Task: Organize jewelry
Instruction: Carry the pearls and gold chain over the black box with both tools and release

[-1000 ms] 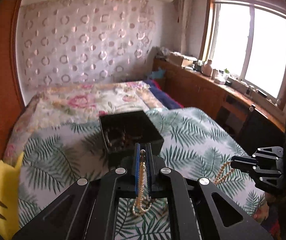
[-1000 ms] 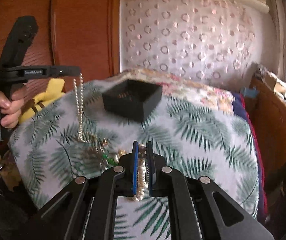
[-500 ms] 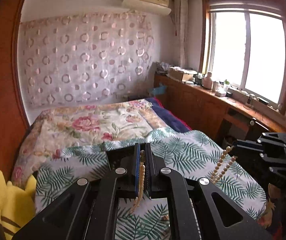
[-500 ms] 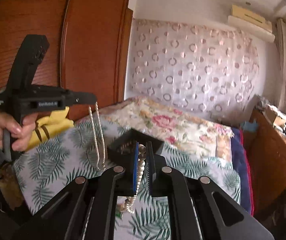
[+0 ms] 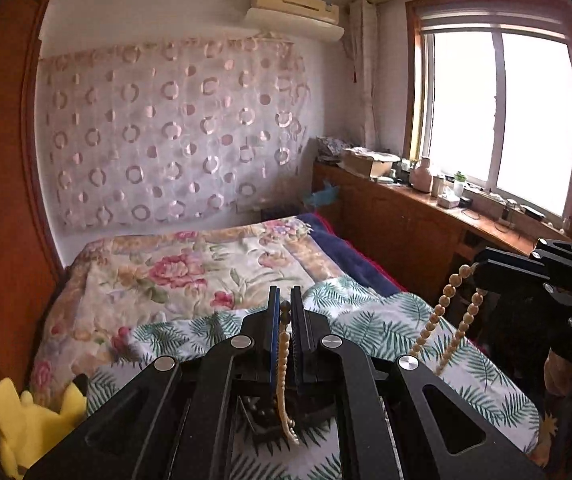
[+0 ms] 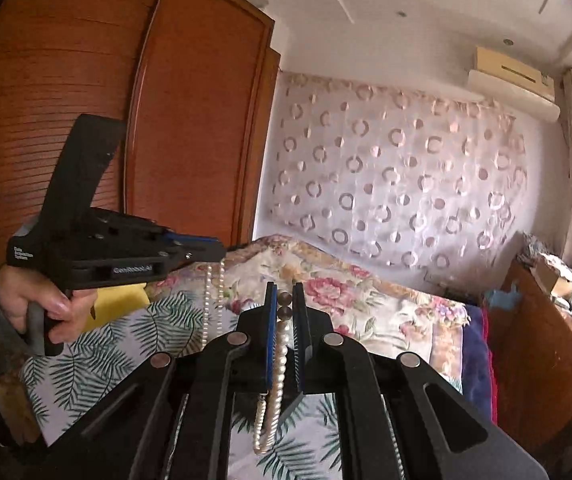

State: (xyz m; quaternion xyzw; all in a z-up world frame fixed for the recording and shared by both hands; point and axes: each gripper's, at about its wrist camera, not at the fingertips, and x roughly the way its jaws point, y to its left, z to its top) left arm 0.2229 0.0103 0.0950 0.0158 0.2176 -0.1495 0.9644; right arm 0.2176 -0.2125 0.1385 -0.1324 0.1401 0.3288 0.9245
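Left wrist view first: pinching a thin necklace of small cream beads [image 5: 283, 356] between the closed jaws of the left gripper [image 5: 284, 308], dangling it over a black open-topped jewelry box [image 5: 261, 416] at lower centre, above the fern-print bedspread [image 5: 366, 316]. Over at the right edge, clamping a second necklace of larger oval beige beads [image 5: 440, 311] in the right gripper [image 5: 476, 275], shut as well, with the loop hanging free in the air. Same again in the right wrist view: shut on beads at centre, and at left, gripped by a bare hand [image 6: 45, 308], carrying the thin strand well clear of the bed.

Could go wrong from here: swinging. Hanging loose and near each other, could sway together and tangle if brought closer. Held only by round beads between narrow pads, could slip on a jerk and land on the soft cover instead of in the box. Lowered off-centre, could drape a tail over the box wall. Released from high up, could pile onto what look like dark beads already inside and knot with them.

Hard to make out: most of the box, buried under the gripper body in the left view and not surely findable in the right. Cannot tell compartments, clasps, or whether the lowest beads touch the box. Half cut off at lower left: a yellow plush toy [image 5: 25, 420].
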